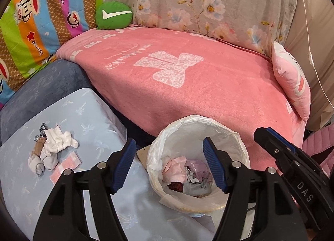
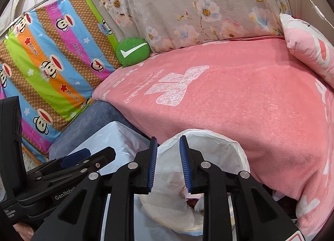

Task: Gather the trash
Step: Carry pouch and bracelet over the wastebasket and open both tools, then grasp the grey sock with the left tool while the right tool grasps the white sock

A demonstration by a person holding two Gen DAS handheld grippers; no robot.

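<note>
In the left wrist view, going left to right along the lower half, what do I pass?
Crumpled white tissues → pink packet on the pale blue cover → lined trash bin holding wrappers → right gripper, at the bin's right.

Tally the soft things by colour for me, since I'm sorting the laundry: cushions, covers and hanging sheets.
Pink: 2, fleece blanket, small square cushion
Green: 1, round tick cushion
Grey: 1, floral sheet
Striped: 1, monkey-print sheet
Pale blue: 1, satin cover
Total: 6

"Paul Frank", "Captain" on striped monkey sheet (image 1: 48, 21); "DAS" on right gripper (image 1: 271, 142); "GenRobot" on left gripper (image 2: 94, 155).
</note>
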